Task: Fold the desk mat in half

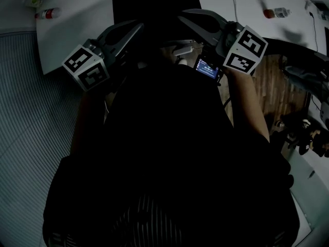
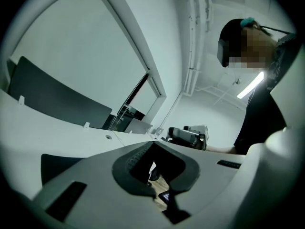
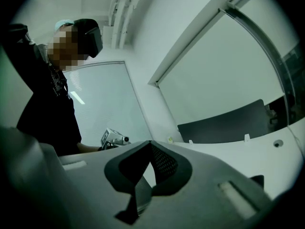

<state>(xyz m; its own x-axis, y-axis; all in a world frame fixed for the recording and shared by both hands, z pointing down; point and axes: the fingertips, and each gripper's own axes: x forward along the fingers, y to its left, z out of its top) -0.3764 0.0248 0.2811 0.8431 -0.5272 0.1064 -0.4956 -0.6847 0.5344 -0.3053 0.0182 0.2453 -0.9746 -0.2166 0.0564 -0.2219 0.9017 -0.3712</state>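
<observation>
The black desk mat [image 1: 154, 1] lies flat on the white table [image 1: 77, 30] at the top of the head view, its near part hidden behind my grippers. Both grippers are held up close to the person's dark torso, above the mat's near edge and apart from it. My left gripper [image 1: 138, 28] points up and right, my right gripper [image 1: 184, 16] up and left. In the left gripper view the left gripper [image 2: 151, 142] is shut with nothing between its tips. The right gripper [image 3: 150, 142] is likewise shut and empty in its own view.
A bottle [image 1: 49, 14] lies at the table's far left and another [image 1: 275, 13] at its far right. A dark divider panel [image 3: 224, 123] stands behind the desk. Wooden floor [image 1: 272, 86] and dark equipment [image 1: 308, 133] are at the right, ribbed grey floor [image 1: 31, 112] at the left.
</observation>
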